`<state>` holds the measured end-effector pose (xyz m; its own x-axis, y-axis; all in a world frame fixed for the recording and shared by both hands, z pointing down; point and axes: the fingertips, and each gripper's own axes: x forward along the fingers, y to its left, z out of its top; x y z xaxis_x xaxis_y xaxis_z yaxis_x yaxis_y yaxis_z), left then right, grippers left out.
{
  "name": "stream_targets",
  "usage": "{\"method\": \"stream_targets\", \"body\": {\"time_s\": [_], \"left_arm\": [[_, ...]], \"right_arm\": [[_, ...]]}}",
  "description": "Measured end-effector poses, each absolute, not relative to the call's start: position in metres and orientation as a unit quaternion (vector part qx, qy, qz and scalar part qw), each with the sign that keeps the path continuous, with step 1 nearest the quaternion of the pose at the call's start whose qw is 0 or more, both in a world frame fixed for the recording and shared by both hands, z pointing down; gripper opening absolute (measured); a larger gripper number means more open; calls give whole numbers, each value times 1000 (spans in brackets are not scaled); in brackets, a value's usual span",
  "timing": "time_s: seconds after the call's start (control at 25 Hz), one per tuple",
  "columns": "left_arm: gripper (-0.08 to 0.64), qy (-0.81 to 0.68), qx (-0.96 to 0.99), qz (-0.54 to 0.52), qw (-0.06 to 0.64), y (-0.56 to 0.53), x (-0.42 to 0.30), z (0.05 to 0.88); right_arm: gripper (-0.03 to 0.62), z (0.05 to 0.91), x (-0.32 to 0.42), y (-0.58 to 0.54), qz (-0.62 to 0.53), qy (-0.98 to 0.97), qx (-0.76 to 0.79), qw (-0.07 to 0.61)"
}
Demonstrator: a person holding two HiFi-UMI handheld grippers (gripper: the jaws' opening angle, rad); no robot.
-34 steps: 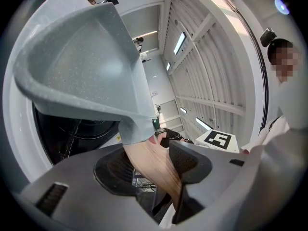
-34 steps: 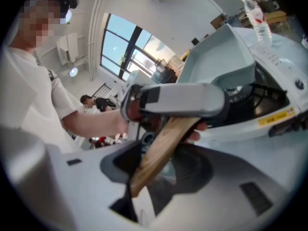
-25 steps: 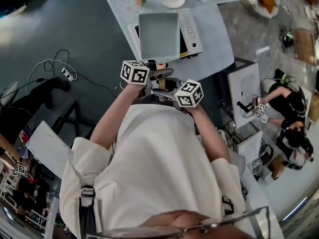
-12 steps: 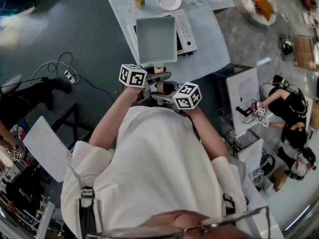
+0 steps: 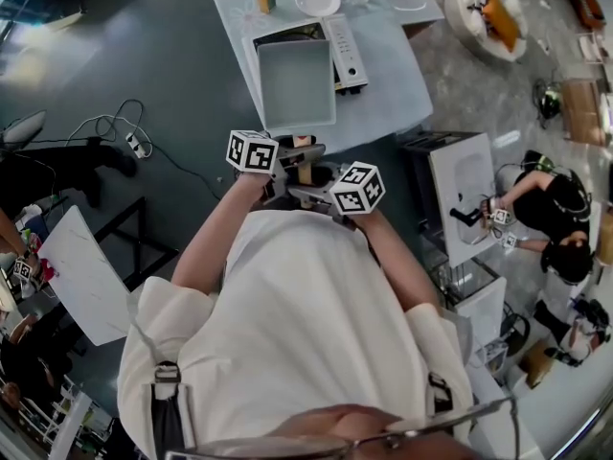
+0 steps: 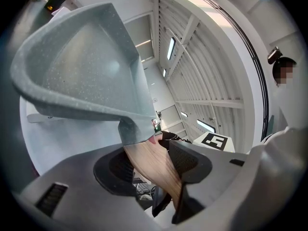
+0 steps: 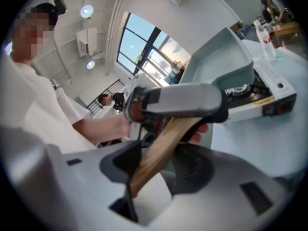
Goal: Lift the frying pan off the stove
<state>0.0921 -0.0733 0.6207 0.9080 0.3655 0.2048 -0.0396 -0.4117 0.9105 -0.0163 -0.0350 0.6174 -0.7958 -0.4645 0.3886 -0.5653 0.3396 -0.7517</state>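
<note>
Pan up, two-gripper hold
Pan (image 5: 297,82) hangs over the stove (image 5: 347,51); left gripper (image 6: 154,163) and right gripper (image 7: 159,165) both clamp its wooden handle (image 5: 305,156). Rigid, probably front-heavy; hold the handle close in.

The person's left forearm (image 5: 215,228) and right forearm (image 5: 397,262) reach forward with bent elbows and converge in front of the chest. The left hand-held gripper (image 6: 153,163) is clamped on a wooden handle (image 7: 166,141). The right hand-held gripper (image 7: 159,163) sits just beside it, nearer the body, pinching the same handle.
</note>
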Motion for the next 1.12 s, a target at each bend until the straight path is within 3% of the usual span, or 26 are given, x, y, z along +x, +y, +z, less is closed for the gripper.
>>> {"method": "stream_targets", "body": {"time_s": [0.52,1.12], "left_arm": [[232,64,827,172,532,-15,57,603],[232,68,833,158,526,-26,7,569]], "right_arm": [[209,597,-47,32,463,-840,277,58],[213,568,-98,21,442,-850,280,61]]}}
